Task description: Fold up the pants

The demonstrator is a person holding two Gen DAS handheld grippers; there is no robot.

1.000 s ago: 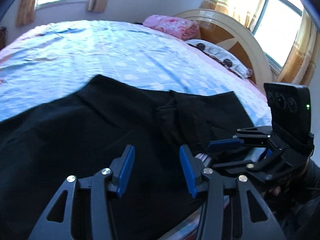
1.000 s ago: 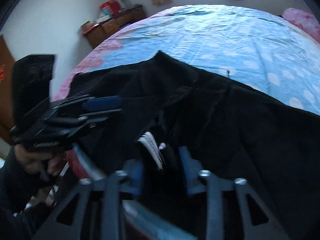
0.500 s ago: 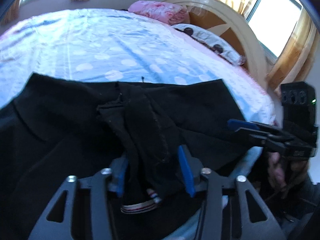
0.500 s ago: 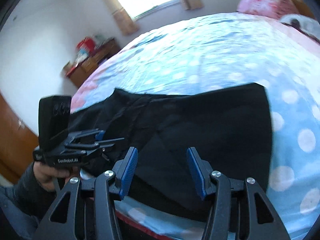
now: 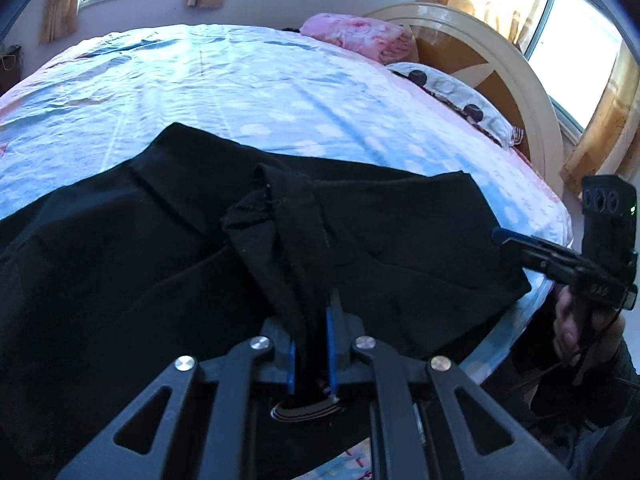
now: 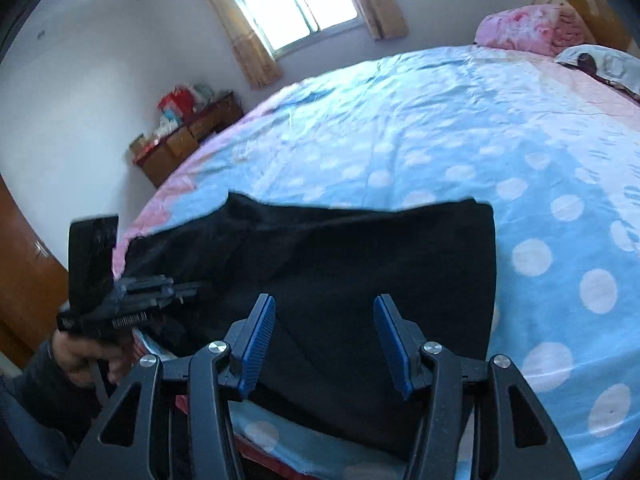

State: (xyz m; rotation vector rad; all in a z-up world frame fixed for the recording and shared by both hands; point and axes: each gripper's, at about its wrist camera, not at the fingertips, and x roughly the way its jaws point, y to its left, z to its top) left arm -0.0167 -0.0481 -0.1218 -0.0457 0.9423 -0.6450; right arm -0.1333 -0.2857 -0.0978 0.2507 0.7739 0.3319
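At the bed's (image 5: 280, 92) near edge, the left gripper (image 5: 311, 344) has just clamped a bunched ridge of the black pants (image 5: 120, 260). The right gripper (image 6: 325, 344) hovers with jaws apart, empty. Lifting one-handed could drag the cloth askew.

We are seeing black pants (image 5: 400, 240) lying spread across the near edge of the bed (image 5: 260, 92), over its blue dotted sheet. A bunched ridge of the cloth is rising from the middle, gathered up and pinched at its near end. A striped band is showing just under that fold. The far right part is lying flat, its corner reaching the bed's edge.
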